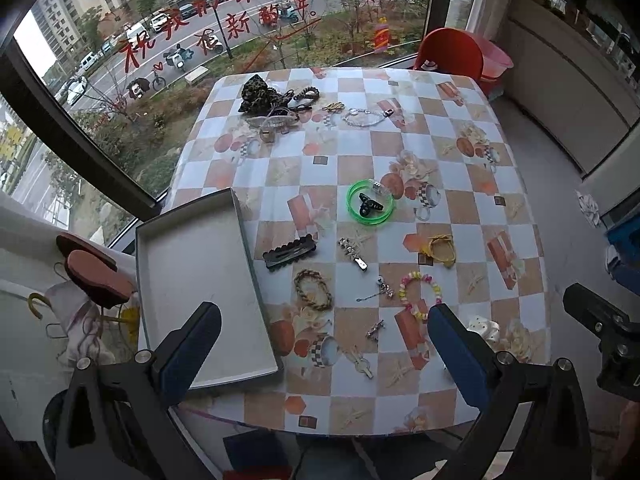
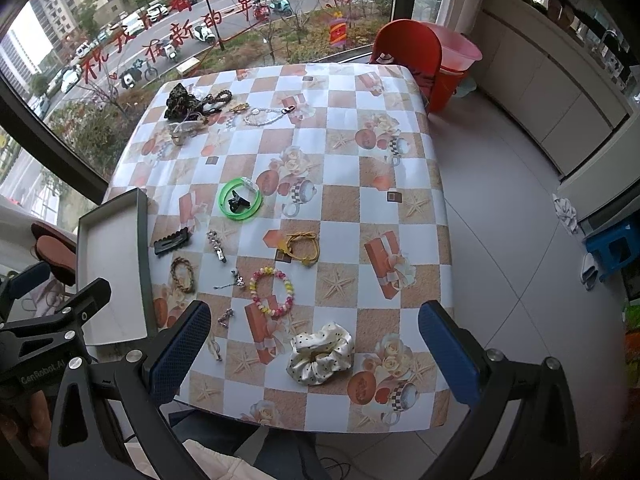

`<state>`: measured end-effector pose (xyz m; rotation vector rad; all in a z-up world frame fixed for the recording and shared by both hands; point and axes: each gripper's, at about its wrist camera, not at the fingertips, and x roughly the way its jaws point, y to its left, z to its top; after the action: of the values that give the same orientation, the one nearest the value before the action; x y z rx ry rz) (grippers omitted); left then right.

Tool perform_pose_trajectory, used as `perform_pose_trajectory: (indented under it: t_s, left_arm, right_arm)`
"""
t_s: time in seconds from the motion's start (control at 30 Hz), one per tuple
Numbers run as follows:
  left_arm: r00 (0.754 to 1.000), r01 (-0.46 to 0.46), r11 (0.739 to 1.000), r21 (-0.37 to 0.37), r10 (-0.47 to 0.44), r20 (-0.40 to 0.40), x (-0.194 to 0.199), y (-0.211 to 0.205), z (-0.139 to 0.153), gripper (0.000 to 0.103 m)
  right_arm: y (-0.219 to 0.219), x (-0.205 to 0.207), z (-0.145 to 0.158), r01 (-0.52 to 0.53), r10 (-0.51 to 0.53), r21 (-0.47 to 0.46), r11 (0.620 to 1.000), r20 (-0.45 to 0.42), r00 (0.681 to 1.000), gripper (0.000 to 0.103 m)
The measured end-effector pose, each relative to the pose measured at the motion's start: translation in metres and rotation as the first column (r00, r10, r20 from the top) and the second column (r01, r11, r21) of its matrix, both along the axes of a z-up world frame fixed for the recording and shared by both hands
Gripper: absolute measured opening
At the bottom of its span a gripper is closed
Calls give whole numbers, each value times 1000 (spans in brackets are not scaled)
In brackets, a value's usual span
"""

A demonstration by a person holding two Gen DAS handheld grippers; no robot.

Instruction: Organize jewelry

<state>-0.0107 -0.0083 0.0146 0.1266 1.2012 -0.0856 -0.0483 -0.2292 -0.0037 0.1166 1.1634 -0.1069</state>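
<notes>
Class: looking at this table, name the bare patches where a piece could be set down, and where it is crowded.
Free: inside the grey tray; the table's right side beyond the yellow bracelet; the band between the far pile and the green bangle. Crowded: near the tray, around the black clip.

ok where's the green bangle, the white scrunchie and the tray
green bangle (image 2: 221,203): right wrist view, on its left rim
white scrunchie (image 2: 304,368): right wrist view, on its lower left folds
tray (image 1: 192,280): left wrist view, on its bare floor
</notes>
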Motion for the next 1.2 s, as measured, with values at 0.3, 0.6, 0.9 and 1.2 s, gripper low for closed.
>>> perform_pose_trajectory:
  t_s: [0.3,0.6,0.9,1.2]
  left_arm:
    - [1000,0,1000,0,0,1,-1,0,0,103]
    - [1000,-13,1000,-1,13,-4,-4,9,-7,103]
    - [1000,-20,1000,2,20,-9,-2,11,-9,103]
    - [1000,-22,1000,2,22,-12,1,12,-9,103]
  right_arm:
    - [5,-2,-2,1,-1,-3,1000,-2,1000,103]
    - [10,1,-8,-6,6,-3,1000,-22,1000,103]
    - [13,6,-9,-10,10,-6,1000,-27,1000,103]
    - [14,7,-9,-7,7,-6,1000,-29,1000,103]
